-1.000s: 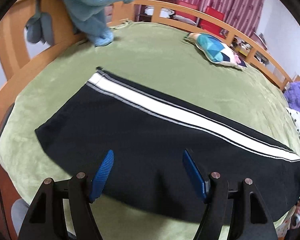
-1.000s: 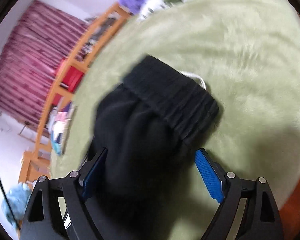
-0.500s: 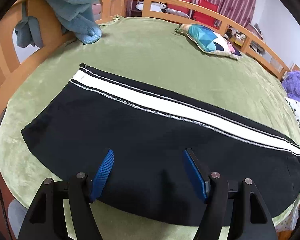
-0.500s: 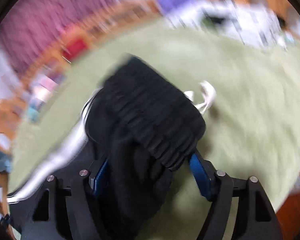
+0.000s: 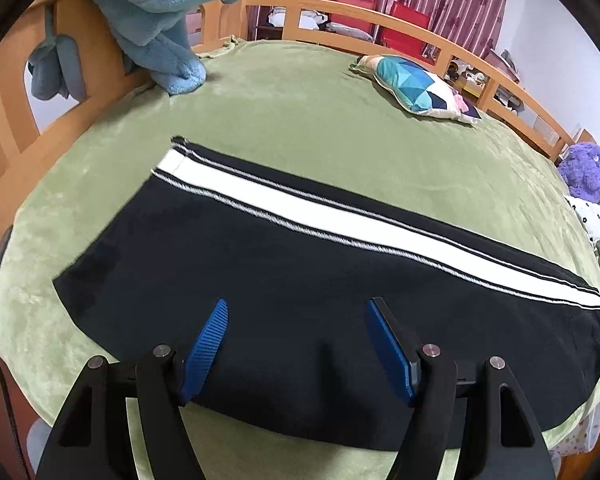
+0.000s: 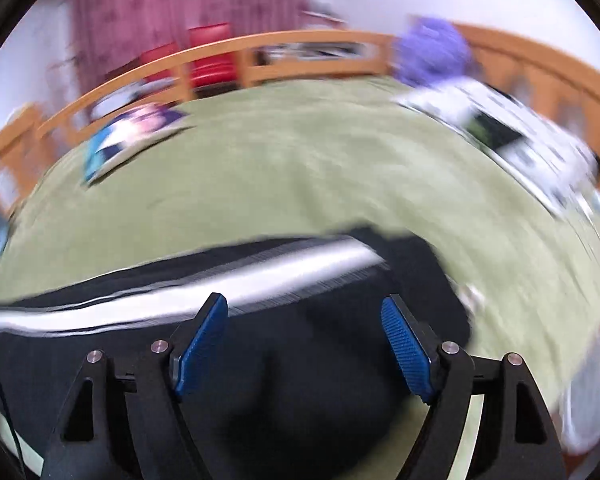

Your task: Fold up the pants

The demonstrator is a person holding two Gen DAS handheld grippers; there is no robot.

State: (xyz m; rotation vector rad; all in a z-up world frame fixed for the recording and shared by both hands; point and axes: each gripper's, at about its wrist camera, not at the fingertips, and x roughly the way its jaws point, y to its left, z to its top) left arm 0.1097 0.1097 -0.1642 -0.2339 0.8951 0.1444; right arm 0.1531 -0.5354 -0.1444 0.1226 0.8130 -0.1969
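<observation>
On plush green bedspread [image 5: 300, 112], flat black pants [image 5: 284, 280], white-striped, knit-edged.

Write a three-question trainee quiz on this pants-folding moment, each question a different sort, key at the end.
1. True or false: the left gripper grips the black pants.
2. Multiple choice: what lies on the green blanket near the far rail? A) a book B) a patterned cushion C) a shoe
3. Fill in: the stripe running along the pants is ____.

Key: 1 false, its jaws stand open above the cloth; 2 B; 3 white.
</observation>
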